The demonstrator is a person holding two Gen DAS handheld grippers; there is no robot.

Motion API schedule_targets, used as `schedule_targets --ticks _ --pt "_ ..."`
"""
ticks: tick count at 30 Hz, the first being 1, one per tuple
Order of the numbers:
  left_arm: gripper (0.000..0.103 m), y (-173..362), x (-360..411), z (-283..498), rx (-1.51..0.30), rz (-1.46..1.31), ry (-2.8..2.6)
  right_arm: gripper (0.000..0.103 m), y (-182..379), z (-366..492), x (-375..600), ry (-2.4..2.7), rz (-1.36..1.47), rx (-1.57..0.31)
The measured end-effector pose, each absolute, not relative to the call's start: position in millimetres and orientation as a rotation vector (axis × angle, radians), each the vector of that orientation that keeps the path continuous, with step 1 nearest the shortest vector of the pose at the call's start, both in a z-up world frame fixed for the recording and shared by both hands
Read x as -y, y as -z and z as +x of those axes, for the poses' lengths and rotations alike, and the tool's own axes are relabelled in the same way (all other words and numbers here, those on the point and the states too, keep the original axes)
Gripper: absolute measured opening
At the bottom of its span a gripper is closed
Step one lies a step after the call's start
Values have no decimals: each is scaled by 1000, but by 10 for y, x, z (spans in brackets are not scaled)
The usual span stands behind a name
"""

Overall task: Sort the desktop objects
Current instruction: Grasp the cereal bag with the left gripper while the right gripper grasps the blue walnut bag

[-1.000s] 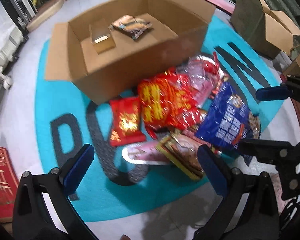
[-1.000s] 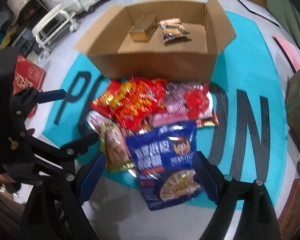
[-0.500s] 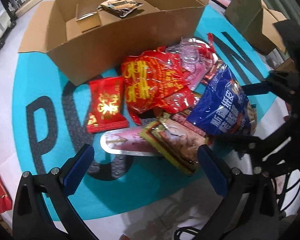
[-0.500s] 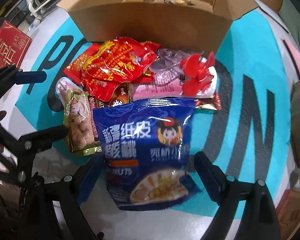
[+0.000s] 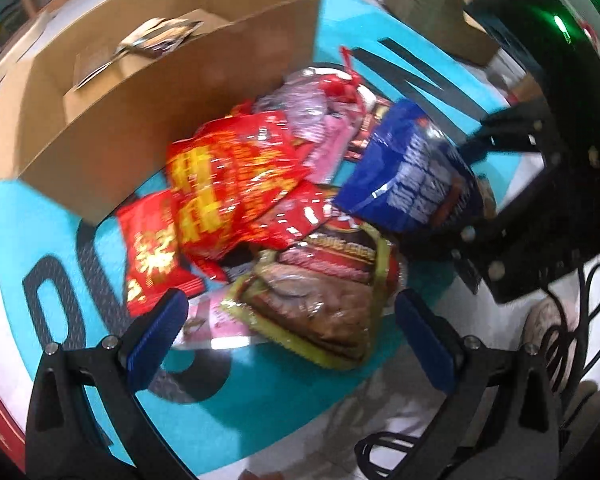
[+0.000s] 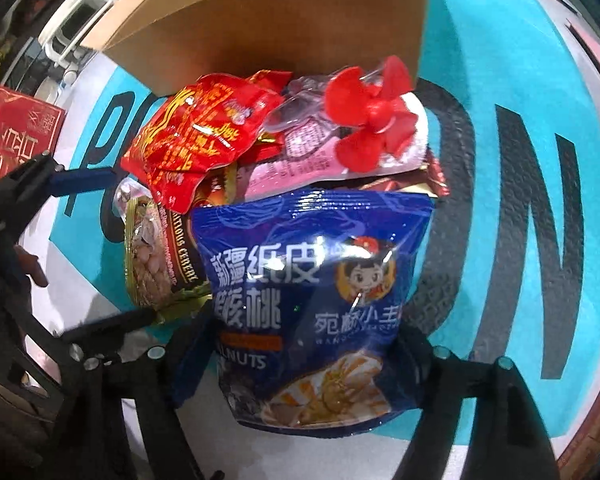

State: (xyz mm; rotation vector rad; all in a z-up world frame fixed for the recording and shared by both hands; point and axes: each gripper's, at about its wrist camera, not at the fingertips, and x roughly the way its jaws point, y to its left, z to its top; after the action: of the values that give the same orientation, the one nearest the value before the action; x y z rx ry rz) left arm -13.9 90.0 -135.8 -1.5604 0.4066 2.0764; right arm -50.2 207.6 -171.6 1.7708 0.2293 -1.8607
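The right tongs point(image 6: 300, 344) are seen straddling the lower part of the blue walnut bag point(image 6: 312, 280). Their jaws have just been closing with the bag between them; whether the pads already press on it cannot be told, since the fingers are largely hidden behind the foil. The bag's long axis runs away from these tongs towards the cardboard box point(image 6: 284, 28), so it is taken across its width, and the right hand is judged plainly nearer to it. The left tongs point(image 5: 292, 336) are held open and empty, low over the gold-edged nut packet point(image 5: 324, 304), which lies partly between their fingers. Beyond both, the red snack bags point(image 5: 228, 176) and the pink packet with the red fan point(image 6: 374, 116) are heaped on the teal floor mat point(image 6: 500, 60), against the box wall.
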Motion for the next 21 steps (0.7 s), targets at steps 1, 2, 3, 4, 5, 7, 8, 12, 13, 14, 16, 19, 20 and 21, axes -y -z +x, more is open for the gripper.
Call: schedule_targets --ticks 1,2,3,4,5,7,8,12,13,14,16,19,20,21 --pt "103 1372 -925 -135 -420 -1558 -2068 77 1717 -518 -2095 1865 1774 -233" --pt "103 1391 -947 -140 -433 -1558 -2058 77 1719 -531 -2124 1868 1775 -228" --pt "103 1416 -974 -137 -443 -1559 -2046 77 1716 -542 -2139 1867 1775 -218" --pt "103 1438 -993 -136 -451 -1559 -2038 77 1709 -522 -2155 1866 1775 -212" --pt "103 1453 -1015 -137 -456 -1552 -2032 77 1710 -535 -2165 1868 1776 -208" --pt "103 1469 -1043 -149 -464 -1542 -2035 77 1713 -569 -2157 1868 1778 -203" --pt "103 1479 -1056 -162 -465 -1539 -2034 77 1716 -575 -2164 1867 1780 -199" --pt "103 1527 -1092 -231 -464 -1544 -2048 77 1720 -569 -2186 1861 1782 -184" --pt "103 1525 -1091 -233 -464 -1544 -2046 77 1721 -575 -2191 1859 1784 -179" --pt "103 1523 -1098 -232 -465 -1539 -2044 77 1722 -578 -2199 1857 1785 -175" --pt "103 1520 -1101 -227 -471 -1535 -2044 78 1725 -579 -2191 1853 1786 -174" --pt "103 1525 -1112 -226 -479 -1540 -2060 78 1727 -573 -2185 1851 1783 -174" --pt "103 1526 -1121 -219 -489 -1534 -2061 78 1729 -573 -2183 1850 1782 -174" --pt "103 1527 -1139 -207 -507 -1526 -2059 78 1729 -573 -2185 1851 1782 -171"
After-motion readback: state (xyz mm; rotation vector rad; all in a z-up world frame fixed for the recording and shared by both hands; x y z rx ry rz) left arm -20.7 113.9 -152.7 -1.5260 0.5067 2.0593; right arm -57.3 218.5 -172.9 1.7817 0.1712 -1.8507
